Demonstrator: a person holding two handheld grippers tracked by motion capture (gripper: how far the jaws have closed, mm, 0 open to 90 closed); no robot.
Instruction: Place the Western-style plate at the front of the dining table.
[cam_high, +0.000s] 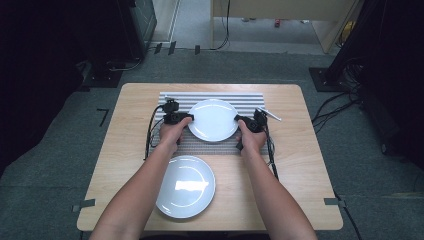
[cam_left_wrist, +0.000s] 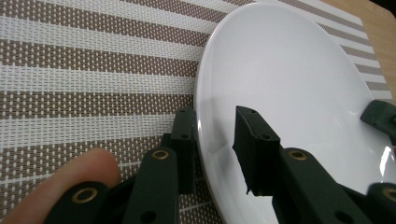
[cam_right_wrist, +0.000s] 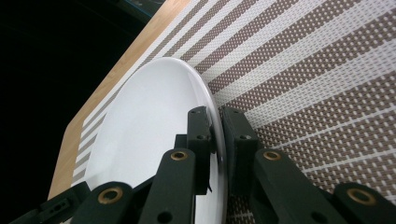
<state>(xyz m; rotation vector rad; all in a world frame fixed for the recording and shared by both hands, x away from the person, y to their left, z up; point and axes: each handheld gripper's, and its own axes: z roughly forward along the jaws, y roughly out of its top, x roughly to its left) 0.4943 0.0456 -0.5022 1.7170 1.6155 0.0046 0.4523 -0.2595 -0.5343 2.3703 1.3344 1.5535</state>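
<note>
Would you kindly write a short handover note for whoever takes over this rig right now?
Left gripper: fingers straddle the left rim of the plate on the mat, one finger apart from it; grip loose.
Right gripper: fingers pinch the plate's right rim.
Things: that plate lies on the striped placemat; a second plate sits on the bare table nearer the person.
Done: first plate on the mat.
Left: probably release both grippers, then handle the second plate.

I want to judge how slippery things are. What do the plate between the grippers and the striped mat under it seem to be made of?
The plate looks like glazed white ceramic or porcelain: smooth, glossy, with bright reflections; hard plastic is possible. The mat looks like woven vinyl or similar synthetic fibre: an open, matte weave in brown and white stripes.
</note>
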